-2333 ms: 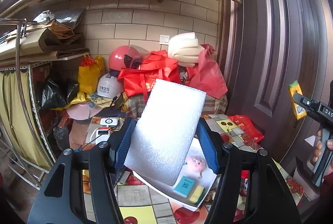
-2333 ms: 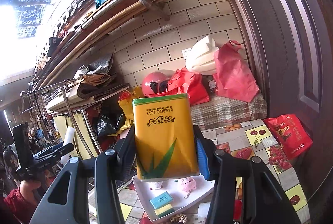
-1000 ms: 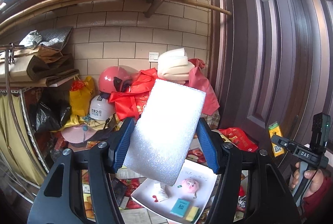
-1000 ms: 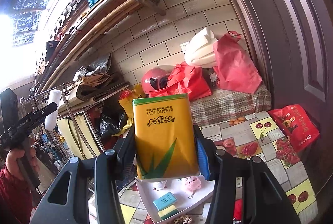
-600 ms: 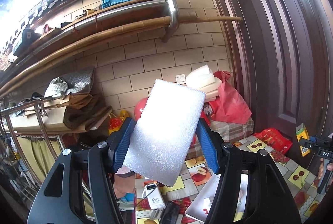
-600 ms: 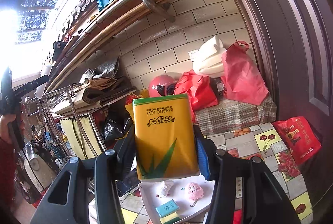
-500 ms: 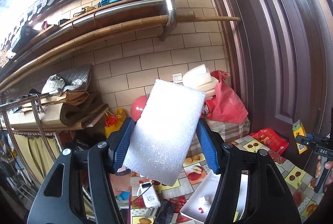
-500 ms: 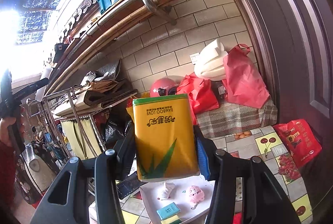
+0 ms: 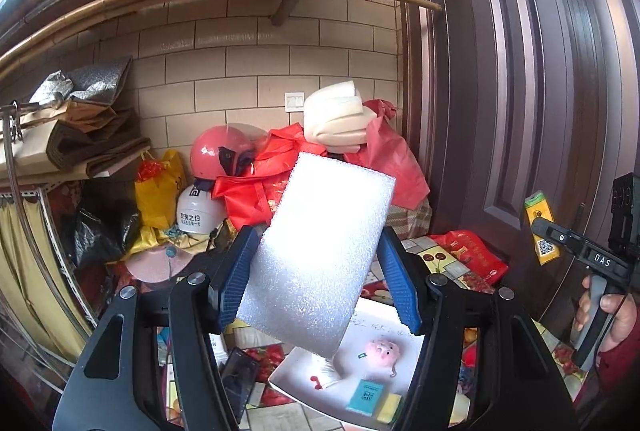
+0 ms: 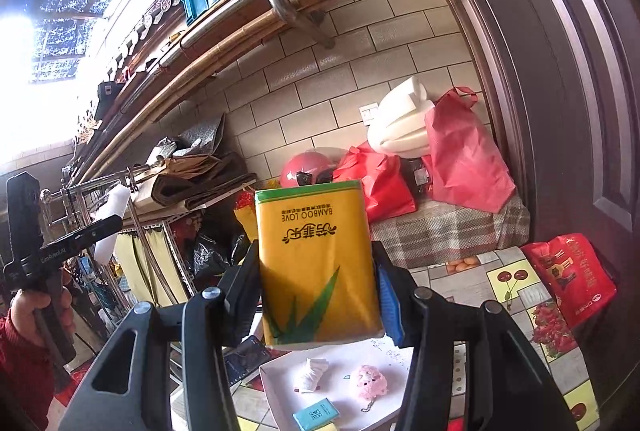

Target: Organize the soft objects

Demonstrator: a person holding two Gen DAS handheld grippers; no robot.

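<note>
My left gripper (image 9: 316, 277) is shut on a white foam block (image 9: 320, 255), held up in the air and tilted to the right. A yellow tissue pack (image 10: 318, 267) with green leaf print is clamped in my right gripper (image 10: 316, 293), printed side toward the camera and upside down. Below both lies a white tray (image 9: 404, 325) (image 10: 348, 363) on the patterned tablecloth. It holds a pink plush toy (image 9: 383, 349) (image 10: 370, 382), a small white cloth (image 10: 310, 375), a teal packet (image 9: 366, 395) (image 10: 316, 415) and a yellow sponge (image 9: 390, 407). At the left view's right edge is the right gripper with its yellow pack (image 9: 542, 227).
A dark wooden door (image 9: 520, 91) fills the right side. Against the brick wall sit red bags (image 9: 260, 187), a pink helmet (image 9: 216, 155), a white helmet (image 9: 196, 211) and folded white foam (image 9: 336, 119). A metal rack (image 10: 152, 231) stands left. A red packet (image 10: 572, 275) and a dark phone (image 9: 238, 379) lie on the table.
The left wrist view swung up toward the shelf and blue crate, then came back down to the tray. Both grips are unchanged. The right view barely shifted.
</note>
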